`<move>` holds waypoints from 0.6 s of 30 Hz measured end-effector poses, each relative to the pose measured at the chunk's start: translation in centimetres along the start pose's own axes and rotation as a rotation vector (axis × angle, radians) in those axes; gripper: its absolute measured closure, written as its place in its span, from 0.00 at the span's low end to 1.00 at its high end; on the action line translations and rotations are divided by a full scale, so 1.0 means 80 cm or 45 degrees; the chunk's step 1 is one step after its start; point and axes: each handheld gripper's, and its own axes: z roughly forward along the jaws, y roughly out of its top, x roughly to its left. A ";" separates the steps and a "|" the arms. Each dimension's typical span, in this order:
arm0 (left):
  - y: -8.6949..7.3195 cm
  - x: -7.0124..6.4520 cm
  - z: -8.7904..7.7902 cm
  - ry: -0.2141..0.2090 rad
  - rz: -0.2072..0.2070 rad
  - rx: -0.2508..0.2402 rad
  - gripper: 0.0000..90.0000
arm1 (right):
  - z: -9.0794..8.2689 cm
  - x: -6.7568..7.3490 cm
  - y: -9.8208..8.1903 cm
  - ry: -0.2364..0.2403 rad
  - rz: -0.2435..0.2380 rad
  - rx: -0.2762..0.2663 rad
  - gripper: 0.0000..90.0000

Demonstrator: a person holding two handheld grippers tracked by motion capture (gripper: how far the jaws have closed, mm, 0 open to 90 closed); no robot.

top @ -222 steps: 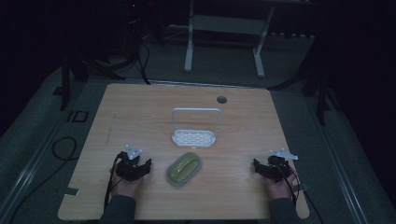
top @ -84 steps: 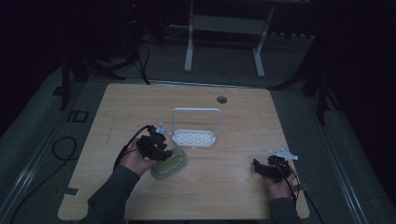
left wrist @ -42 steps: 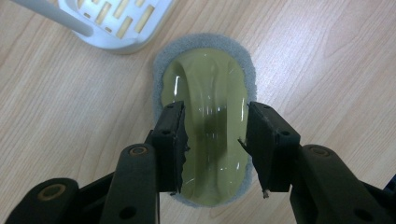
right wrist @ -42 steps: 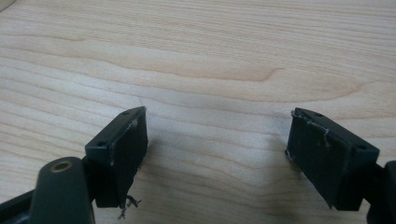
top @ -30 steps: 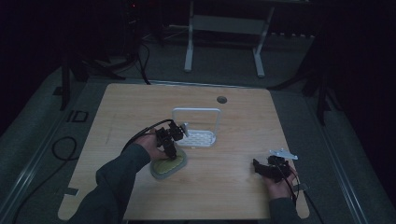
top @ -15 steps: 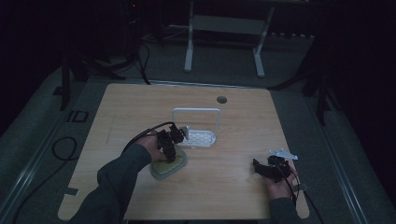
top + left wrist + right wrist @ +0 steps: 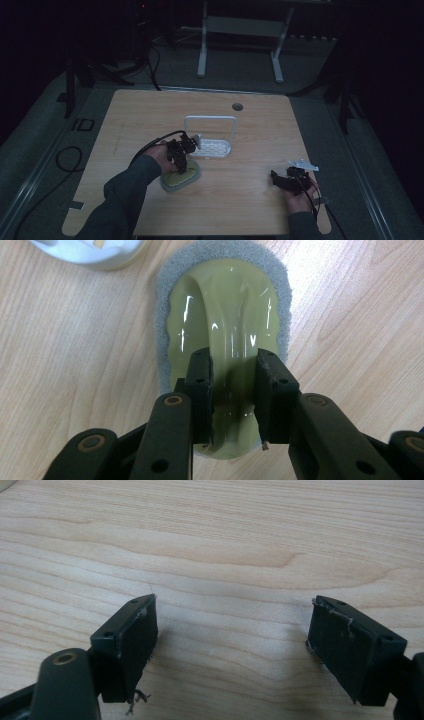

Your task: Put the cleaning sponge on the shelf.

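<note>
A scrubber with a glossy yellow-green handle and a grey pad (image 7: 184,178) (image 7: 225,305) lies flat on the wooden table (image 7: 145,115), just in front of a white slotted dish (image 7: 214,148). My left gripper (image 7: 179,161) (image 7: 232,365) points down at the scrubber, with its two jaws pressed against either side of the raised handle ridge. My right gripper (image 7: 278,180) (image 7: 232,640) rests low at the table's front right. Its jaws are spread wide over bare wood with nothing between them.
A thin white wire frame (image 7: 210,127) stands upright at the back of the dish. There is a round cable hole (image 7: 237,106) near the table's far edge. Beyond the table, a metal stand (image 7: 240,45) sits on the dark floor.
My left hand has come in from the table's front left to the scrubber, and its jaws have closed on the handle. Over the last second it has stayed there. The right gripper has not moved.
</note>
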 end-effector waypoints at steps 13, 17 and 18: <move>0.001 -0.005 -0.016 0.029 0.031 -0.053 0.79 | 0.000 0.000 0.000 0.000 0.000 0.000 0.22; 0.005 -0.009 -0.021 0.049 0.058 -0.072 0.79 | 0.000 0.000 0.000 -0.001 -0.002 -0.001 0.22; 0.006 -0.010 -0.024 0.055 0.070 -0.083 0.79 | 0.000 0.000 0.000 0.000 -0.002 -0.001 0.22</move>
